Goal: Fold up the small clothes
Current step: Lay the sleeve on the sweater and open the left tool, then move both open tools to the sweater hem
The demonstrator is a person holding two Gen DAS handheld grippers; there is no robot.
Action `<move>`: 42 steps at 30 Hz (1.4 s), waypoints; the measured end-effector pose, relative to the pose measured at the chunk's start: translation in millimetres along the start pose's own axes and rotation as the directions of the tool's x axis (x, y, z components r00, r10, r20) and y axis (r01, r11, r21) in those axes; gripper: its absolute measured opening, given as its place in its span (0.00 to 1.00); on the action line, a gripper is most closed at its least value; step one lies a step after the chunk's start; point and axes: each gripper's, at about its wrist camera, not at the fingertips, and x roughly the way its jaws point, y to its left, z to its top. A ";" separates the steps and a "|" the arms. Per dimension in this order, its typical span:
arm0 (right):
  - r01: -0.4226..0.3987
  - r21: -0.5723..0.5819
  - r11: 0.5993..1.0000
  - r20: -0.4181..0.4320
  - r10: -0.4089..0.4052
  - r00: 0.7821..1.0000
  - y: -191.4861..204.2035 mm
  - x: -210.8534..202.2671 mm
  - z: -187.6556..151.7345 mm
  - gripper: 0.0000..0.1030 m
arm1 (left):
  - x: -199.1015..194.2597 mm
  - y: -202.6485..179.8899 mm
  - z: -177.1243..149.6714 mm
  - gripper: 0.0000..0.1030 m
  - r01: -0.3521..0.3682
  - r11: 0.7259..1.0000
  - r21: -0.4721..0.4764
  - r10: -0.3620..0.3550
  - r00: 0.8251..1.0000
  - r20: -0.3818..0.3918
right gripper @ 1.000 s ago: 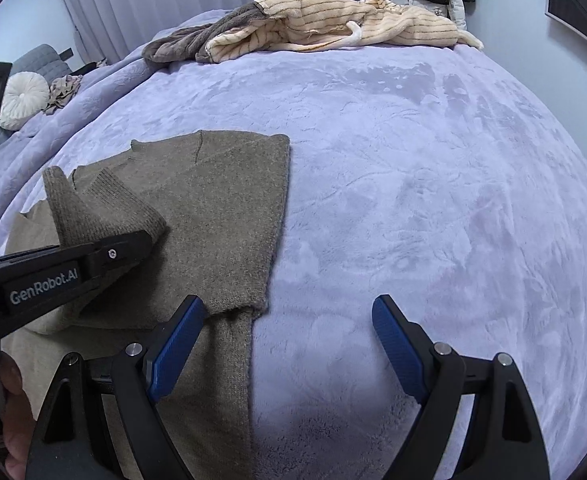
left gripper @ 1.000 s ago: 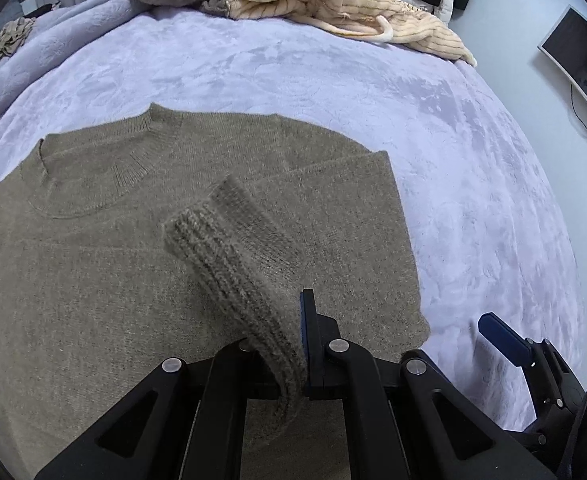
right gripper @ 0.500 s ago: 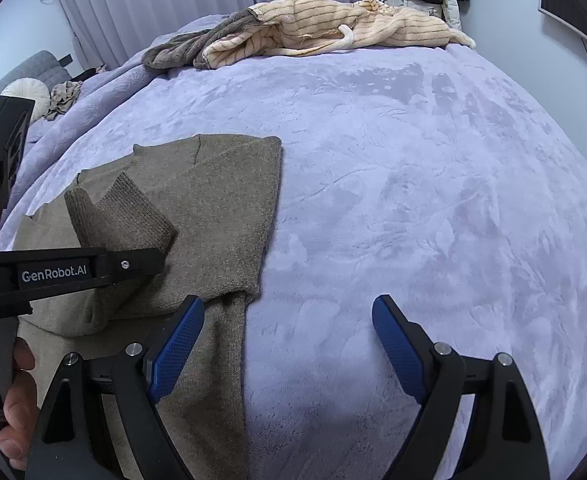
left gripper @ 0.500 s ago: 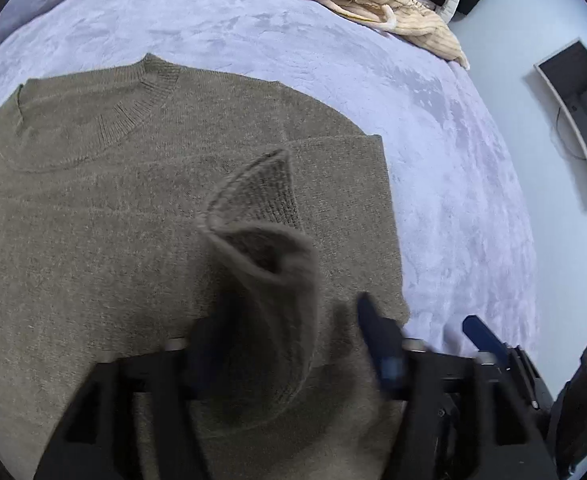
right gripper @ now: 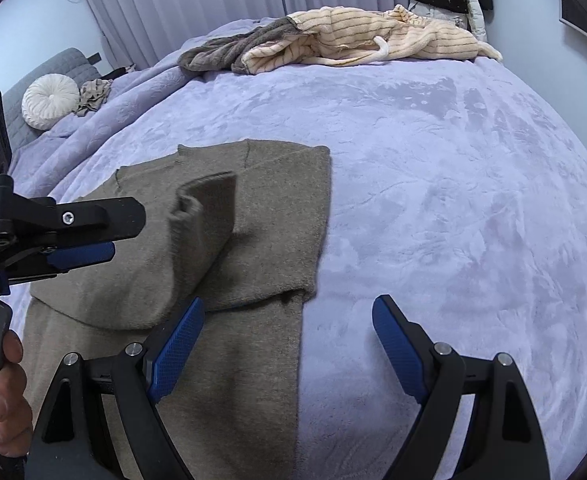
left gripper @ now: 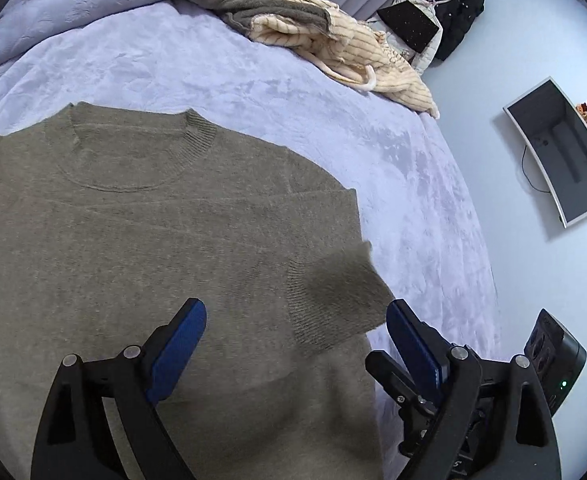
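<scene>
An olive-brown knit sweater (left gripper: 141, 232) lies flat on the lavender bed cover, collar away from me. Its right sleeve is folded in across the chest, and the ribbed cuff (left gripper: 333, 300) falls free between my left fingers, blurred. My left gripper (left gripper: 295, 340) is open above the sweater's body and holds nothing. In the right wrist view the sweater (right gripper: 269, 216) lies to the left, the sleeve (right gripper: 205, 220) bent over it. My right gripper (right gripper: 289, 332) is open and empty, over the sweater's right edge. The left gripper (right gripper: 81, 236) shows at the left.
A cream striped garment and a grey one (right gripper: 333, 40) lie heaped at the far end of the bed. A white round cushion (right gripper: 49, 100) sits on a grey sofa at the left. A monitor (left gripper: 561, 152) hangs on the right wall. Bare bed cover (right gripper: 453, 200) spreads right of the sweater.
My left gripper was shut on the sleeve cuff a second ago. It has opened and let the cuff go, and the sleeve now drops onto the sweater's chest. The right gripper has barely moved.
</scene>
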 end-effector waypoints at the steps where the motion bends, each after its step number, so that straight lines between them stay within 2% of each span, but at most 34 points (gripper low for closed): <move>1: -0.029 -0.002 1.000 0.007 0.029 1.000 2.9 -1.7 0.4 0.86 | -5.8 7.0 0.3 0.90 -0.017 1.000 -0.003 0.017 1.000 0.019; 3: -0.076 -0.010 0.997 0.013 0.076 0.997 9.6 -3.2 1.8 0.86 | -16.3 26.9 1.4 0.90 -0.078 0.997 -0.016 0.079 0.996 0.050; 6: -0.122 -0.017 0.992 0.004 0.122 0.993 20.2 7.7 7.8 0.86 | -18.7 60.3 3.4 0.90 -0.196 0.980 -0.039 0.198 0.979 0.046; 9: -0.069 -0.008 0.998 -0.040 0.069 0.997 24.8 31.1 14.5 0.86 | -22.7 96.9 0.5 0.90 -0.301 0.950 -0.080 0.305 0.951 0.049; 12: -0.003 -0.010 1.000 -0.060 0.002 0.998 24.3 45.8 16.1 0.81 | -23.8 130.7 -4.7 0.90 -0.348 0.928 -0.133 0.356 0.934 0.034; 13: 0.023 -0.020 1.000 -0.064 -0.024 0.998 23.9 49.2 15.8 0.62 | -22.4 141.1 -7.6 0.90 -0.360 0.923 -0.138 0.366 0.931 0.016; 14: 0.076 -0.046 0.996 -0.072 -0.079 0.994 23.9 54.5 15.4 0.38 | -17.7 147.5 -8.8 0.90 -0.366 0.921 -0.131 0.370 0.929 0.002; 15: 0.148 -0.079 0.986 -0.081 -0.154 0.985 23.7 60.9 14.8 0.37 | -15.8 150.2 -11.1 0.90 -0.373 0.921 -0.110 0.376 0.927 0.003; 19: 0.147 -0.017 0.989 -0.088 -0.148 0.985 11.5 55.0 20.2 0.40 | -25.0 133.3 -18.0 0.90 -0.416 0.909 -0.035 0.417 0.909 0.026; 22: 0.110 -0.008 0.994 -0.074 -0.110 0.991 20.5 34.6 19.5 0.60 | -48.5 121.9 -31.7 0.90 -0.357 0.933 -0.034 0.359 0.931 0.072; 23: 0.102 -0.018 0.995 -0.052 -0.102 0.993 27.8 25.8 17.1 0.70 | -53.3 120.4 -38.6 0.90 -0.333 0.942 -0.041 0.335 0.940 0.072; 24: 0.095 -0.036 0.995 -0.028 -0.096 0.995 37.8 16.0 13.3 0.76 | -55.3 118.9 -46.1 0.90 -0.313 0.949 -0.034 0.315 0.947 0.059; 25: 0.077 -0.068 0.995 -0.011 -0.078 0.997 51.6 7.7 8.2 0.77 | -55.6 116.7 -54.5 0.90 -0.314 0.949 -0.014 0.314 0.948 0.048; 27: 0.041 -0.159 0.986 -0.018 -0.044 0.999 83.1 1.1 -3.8 0.77 | -53.2 112.8 -70.1 0.90 -0.346 0.937 0.043 0.345 0.938 0.035; 29: 0.018 -0.242 0.970 -0.054 -0.032 0.998 111.9 6.8 -17.4 0.77 | -45.2 115.0 -82.5 0.90 -0.379 0.922 0.082 0.380 0.925 0.005; 31: 0.006 -0.297 0.955 -0.107 -0.039 0.993 132.3 21.7 -33.4 0.77 | -43.1 127.3 -96.1 0.90 -0.403 0.912 0.077 0.405 0.914 -0.016; 32: 0.009 -0.311 0.950 -0.139 -0.055 0.989 137.8 30.3 -42.8 0.77 | -45.9 131.9 -102.4 0.90 -0.402 0.913 0.072 0.404 0.914 -0.016; 34: 0.021 -0.326 0.945 -0.185 -0.085 0.979 141.6 39.1 -64.9 0.77 | -58.4 134.2 -120.1 0.90 -0.394 0.915 0.089 0.396 0.918 0.000; 37: 0.058 -0.354 0.933 -0.122 -0.107 0.987 137.1 17.1 -96.5 0.78 | -76.8 131.2 -152.5 0.90 -0.397 0.907 0.138 0.399 0.917 0.012; 42: 0.056 -0.359 0.931 -0.090 -0.094 0.991 117.9 -28.1 -152.7 0.82 | -97.0 116.8 -215.8 0.90 -0.458 0.846 0.273 0.455 0.887 0.075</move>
